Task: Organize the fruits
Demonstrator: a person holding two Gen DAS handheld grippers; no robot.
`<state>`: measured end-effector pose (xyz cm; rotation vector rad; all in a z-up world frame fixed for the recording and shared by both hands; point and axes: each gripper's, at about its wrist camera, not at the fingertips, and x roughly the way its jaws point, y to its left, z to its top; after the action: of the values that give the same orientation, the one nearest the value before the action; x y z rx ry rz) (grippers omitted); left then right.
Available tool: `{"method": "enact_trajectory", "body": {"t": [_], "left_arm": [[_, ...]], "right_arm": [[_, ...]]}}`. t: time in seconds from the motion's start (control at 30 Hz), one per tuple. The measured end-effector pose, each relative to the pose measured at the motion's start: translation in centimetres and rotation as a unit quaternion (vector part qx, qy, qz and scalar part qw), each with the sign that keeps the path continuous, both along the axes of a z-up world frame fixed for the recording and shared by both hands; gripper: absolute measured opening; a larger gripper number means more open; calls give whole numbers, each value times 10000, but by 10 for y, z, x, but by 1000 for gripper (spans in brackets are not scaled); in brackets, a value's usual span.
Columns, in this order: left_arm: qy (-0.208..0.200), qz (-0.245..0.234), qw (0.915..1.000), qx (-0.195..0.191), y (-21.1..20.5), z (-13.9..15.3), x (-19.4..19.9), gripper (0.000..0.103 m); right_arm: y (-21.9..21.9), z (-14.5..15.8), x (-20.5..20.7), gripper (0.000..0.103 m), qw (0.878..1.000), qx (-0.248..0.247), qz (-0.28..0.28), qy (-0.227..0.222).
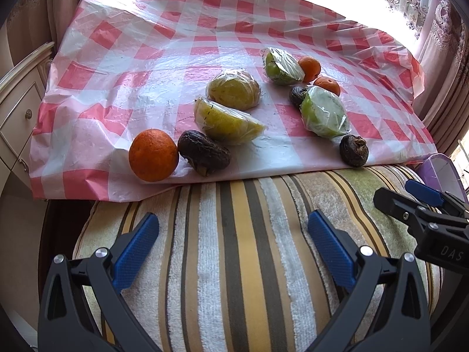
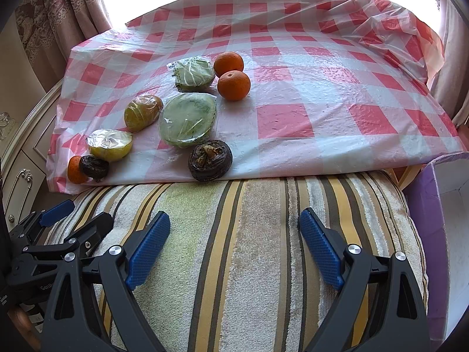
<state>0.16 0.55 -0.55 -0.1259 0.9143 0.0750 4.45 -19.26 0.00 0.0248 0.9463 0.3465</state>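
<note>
With both the left tool (image 1: 233, 240) and the right tool (image 2: 234, 240) held wide and empty above the striped towel (image 1: 234, 249), the fruits (image 1: 234, 89) scattered on the checked plastic sheet (image 1: 146, 58) could be rolled off its near edge if nudged during an approach.

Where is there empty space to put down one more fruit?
The red-and-white checked plastic cloth is bare right of the two round oranges, and behind the fruits toward the window. The striped towel before both open grippers is bare too. It is crowded around the plastic-wrapped green halves.
</note>
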Motion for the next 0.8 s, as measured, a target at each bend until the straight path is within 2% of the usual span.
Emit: {"method": "enact_trajectory", "body": {"t": [0.8], "left_arm": [[-22,1,10000,-58,1,2,1,102]], "right_arm": [[3,-1,-3,88,9998,-53,-22,-168]]}}
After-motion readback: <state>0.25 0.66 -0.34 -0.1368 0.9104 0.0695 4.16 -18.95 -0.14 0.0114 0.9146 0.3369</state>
